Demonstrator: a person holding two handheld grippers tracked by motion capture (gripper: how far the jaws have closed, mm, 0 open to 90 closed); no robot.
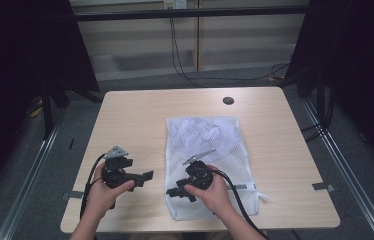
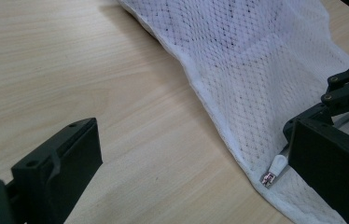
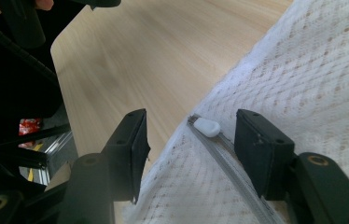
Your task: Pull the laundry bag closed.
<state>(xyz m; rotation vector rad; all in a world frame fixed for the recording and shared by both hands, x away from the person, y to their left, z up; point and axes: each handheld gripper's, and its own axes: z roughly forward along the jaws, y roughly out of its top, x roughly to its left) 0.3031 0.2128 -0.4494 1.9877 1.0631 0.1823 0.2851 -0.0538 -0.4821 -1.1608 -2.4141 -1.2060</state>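
Note:
A white mesh zip bag (image 1: 210, 150) lies flat on the right half of the wooden table (image 1: 130, 120). Its small white zipper pull (image 3: 206, 127) sits at the bag's near left corner and also appears as the zipper pull (image 2: 275, 167) in the left gripper view. My right gripper (image 1: 172, 191) rests over that corner, pointing left. It is the right gripper (image 3: 192, 122), open, one jaw on each side of the pull without touching it. My left gripper (image 1: 147, 175) is held over bare wood just left of the bag. This left gripper (image 2: 191, 140) is wide open and holds nothing.
Something white and crumpled (image 1: 212, 132) lies inside the bag's far half. A dark round cap (image 1: 228, 100) sits in the tabletop near the far edge. Cables (image 1: 180, 60) hang behind the table. The table's near left corner edge (image 3: 60, 88) is close to the right gripper.

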